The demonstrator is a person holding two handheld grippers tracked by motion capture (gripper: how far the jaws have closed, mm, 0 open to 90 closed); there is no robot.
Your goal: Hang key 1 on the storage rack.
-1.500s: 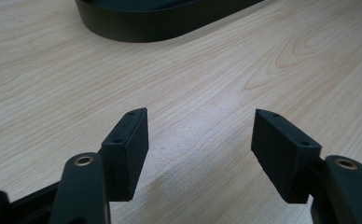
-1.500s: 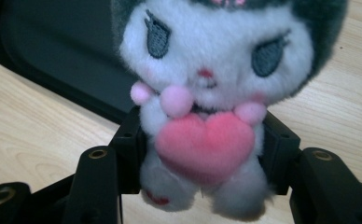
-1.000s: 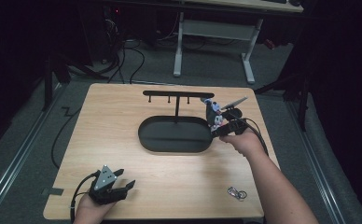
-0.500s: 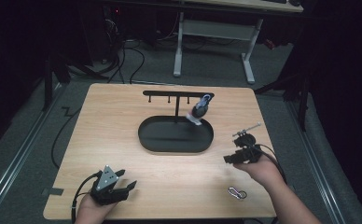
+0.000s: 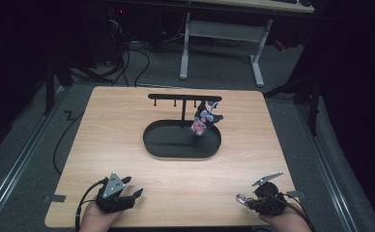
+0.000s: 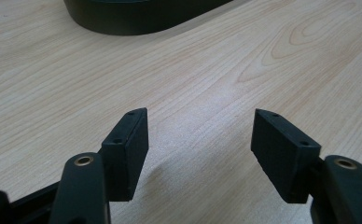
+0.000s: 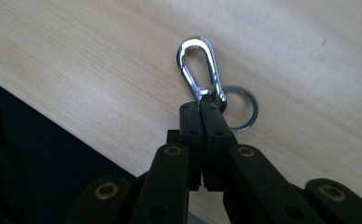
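1. Right gripper view: my right gripper [image 7: 201,108] pinches the silver clasp [image 7: 197,63] near the table [image 5: 176,191] edge, ready for lifting.
2. My left gripper [image 6: 200,144] rests wide apart, empty, clear of the stand [image 5: 183,101].

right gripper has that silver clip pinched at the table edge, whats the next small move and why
Probably lift the right gripper straight up and start carrying the carabiner clip toward the black hook rack. Its jaws look closed on the clip's base beside the key ring, so the grasp seems made. A plush charm already hangs there and other pegs look free. The left gripper rests open on the table.
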